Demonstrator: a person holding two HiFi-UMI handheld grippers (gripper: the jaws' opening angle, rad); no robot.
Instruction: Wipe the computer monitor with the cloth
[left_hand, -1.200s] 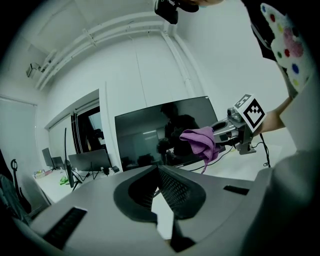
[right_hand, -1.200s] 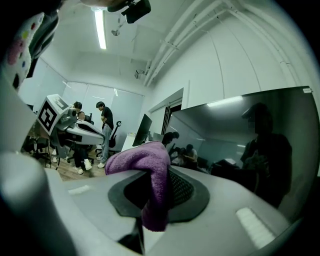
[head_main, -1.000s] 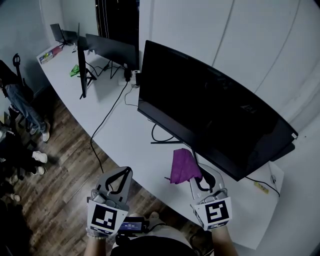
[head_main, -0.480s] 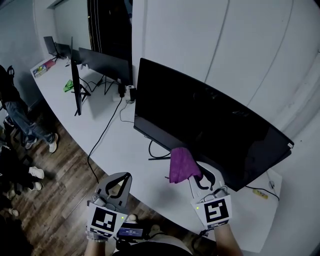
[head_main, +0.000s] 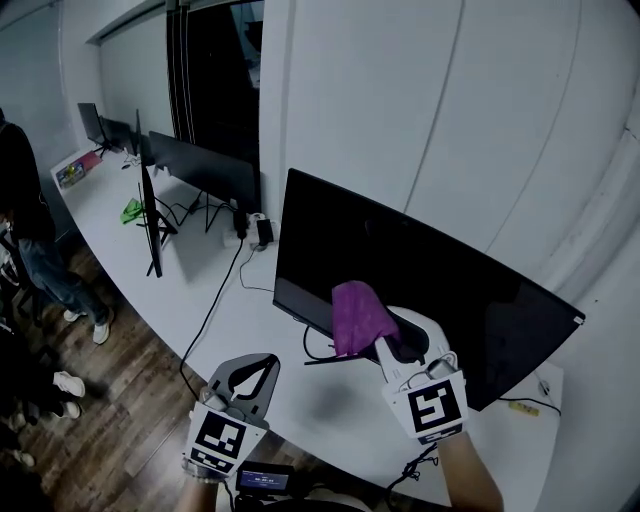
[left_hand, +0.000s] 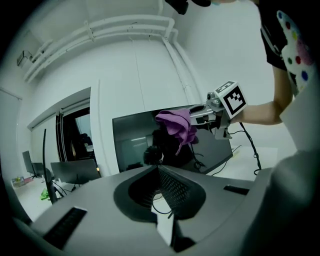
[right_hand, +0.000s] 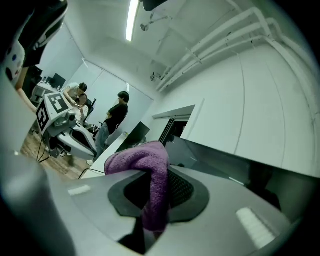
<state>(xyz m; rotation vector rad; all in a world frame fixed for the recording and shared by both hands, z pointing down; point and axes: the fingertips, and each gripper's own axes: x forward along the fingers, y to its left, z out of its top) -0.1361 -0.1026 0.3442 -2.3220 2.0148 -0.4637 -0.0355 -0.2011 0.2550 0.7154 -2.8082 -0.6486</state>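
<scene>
Left claw (head_main: 262, 362) is clenched on nothing, low beside the worktop (head_main: 230, 300). Right claw (head_main: 383, 347) grips the purple cloth (head_main: 358, 313), bunched ahead of its tips at the monitor (head_main: 470, 300); contact unconfirmed. Risks: cloth slipping lets hard tips scrape the screen; heavy pressure tips the monitor. Its long axis runs left-right, screen facing both claws.

You are reading no legible text here: your left gripper (head_main: 262, 362) and right gripper (head_main: 385, 345) are showing only square coded patterns, and the small screen (head_main: 262, 478) is displaying print too tiny to read.
</scene>
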